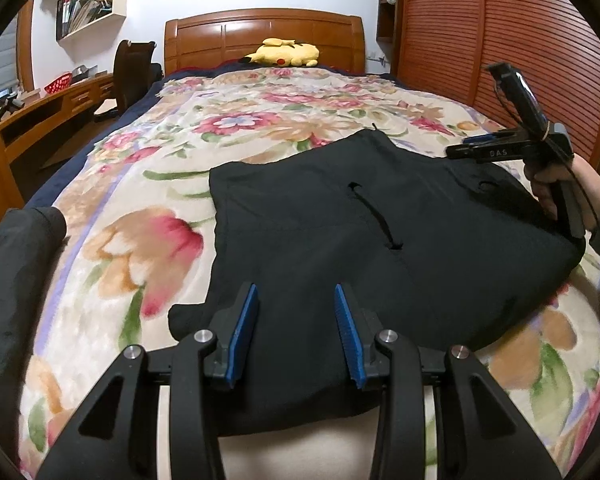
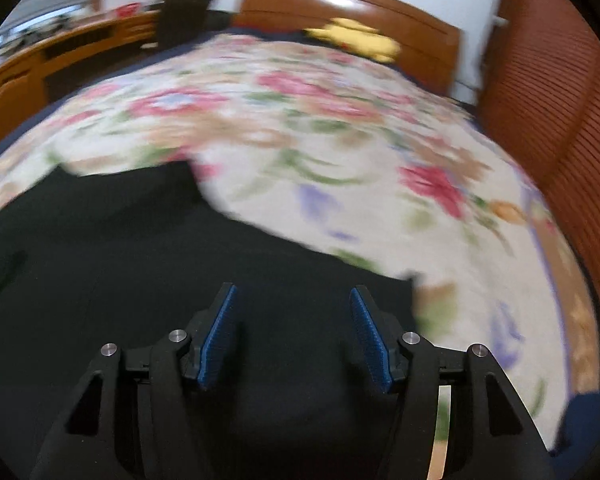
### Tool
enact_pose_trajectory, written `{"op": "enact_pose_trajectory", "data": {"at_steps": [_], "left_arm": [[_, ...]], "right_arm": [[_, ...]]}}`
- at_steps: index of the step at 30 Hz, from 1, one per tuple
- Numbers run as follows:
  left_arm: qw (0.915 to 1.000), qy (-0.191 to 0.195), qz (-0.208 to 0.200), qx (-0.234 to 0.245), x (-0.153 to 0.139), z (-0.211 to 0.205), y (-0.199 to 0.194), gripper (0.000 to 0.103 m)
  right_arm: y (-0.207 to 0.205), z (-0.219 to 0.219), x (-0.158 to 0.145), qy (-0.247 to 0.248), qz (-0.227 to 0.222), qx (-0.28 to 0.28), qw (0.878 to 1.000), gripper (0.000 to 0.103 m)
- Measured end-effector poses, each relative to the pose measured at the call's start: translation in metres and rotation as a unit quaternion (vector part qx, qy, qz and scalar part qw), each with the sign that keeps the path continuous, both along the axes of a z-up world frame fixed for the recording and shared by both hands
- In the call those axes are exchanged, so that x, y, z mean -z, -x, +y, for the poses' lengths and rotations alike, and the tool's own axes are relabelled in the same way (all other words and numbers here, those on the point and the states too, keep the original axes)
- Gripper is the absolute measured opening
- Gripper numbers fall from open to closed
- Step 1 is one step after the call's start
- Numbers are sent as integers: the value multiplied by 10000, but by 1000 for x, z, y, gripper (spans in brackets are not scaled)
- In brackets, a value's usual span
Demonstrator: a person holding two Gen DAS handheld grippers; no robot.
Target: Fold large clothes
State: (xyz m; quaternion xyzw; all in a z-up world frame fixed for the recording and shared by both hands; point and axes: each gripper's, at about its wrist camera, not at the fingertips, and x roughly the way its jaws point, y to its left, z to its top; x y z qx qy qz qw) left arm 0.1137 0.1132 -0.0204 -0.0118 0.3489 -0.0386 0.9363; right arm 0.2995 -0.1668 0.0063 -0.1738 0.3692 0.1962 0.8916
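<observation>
While the large black fabric garment (image 1: 340, 248) lies partly folded on the cream floral-patterned blanket (image 1: 148, 216) that covers the bed, neither tool has hold of it: the left gripper (image 1: 296, 334) hovers over the near hem with its blue-padded jaws partly apart and nothing between them, and the right gripper (image 2: 294, 338), a black hand-held tool carried above the garment's right edge, shows its jaws standing wider, also empty. From here the likeliest trouble, as I judge it, is a lopsided fold: the near-left corner already bulges out past the main body, and a grab at only the top layer would drag that layer off the one beneath and undo the stack. The plush blanket may also bunch up and rise with the cloth if a pad bites too deep. The right wrist view is smeared, so a rushed descent could miss the edge altogether. A thin black drawstring (image 1: 376, 216) lies loose on the top surface and could snag a fingertip. As for writing, only the pale letters "DAS" (image 1: 499, 154) on the right tool's body can be read; no garment label shows.
</observation>
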Motion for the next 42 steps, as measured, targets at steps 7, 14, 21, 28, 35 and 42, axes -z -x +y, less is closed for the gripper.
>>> {"op": "enact_pose_trajectory", "data": {"at_steps": [7,14,21,28,35,42], "left_arm": [[10000,11,62,-28,3,0,1,38],[10000,-7,91,-23,4,-1,0,38],[9993,-92,-354,23,-13,-7,13,38],[9987,-28,-489,158,-23,-13,28,39],[9983,-25,-401,415,-20,-24,44,42],[9986,-275,-374,269,-20,-16,58,43]], "right_arm": [[19,77,19,-31,389,-900,9952,42],[-4,89,55,360,760,-637,9944,34],[29,74,29,314,433,-506,9973,44],[104,19,1,169,-103,-333,9993,66],[162,-56,-13,-128,-221,67,9997,72],[193,-112,-1,87,-361,652,9972,74]]}}
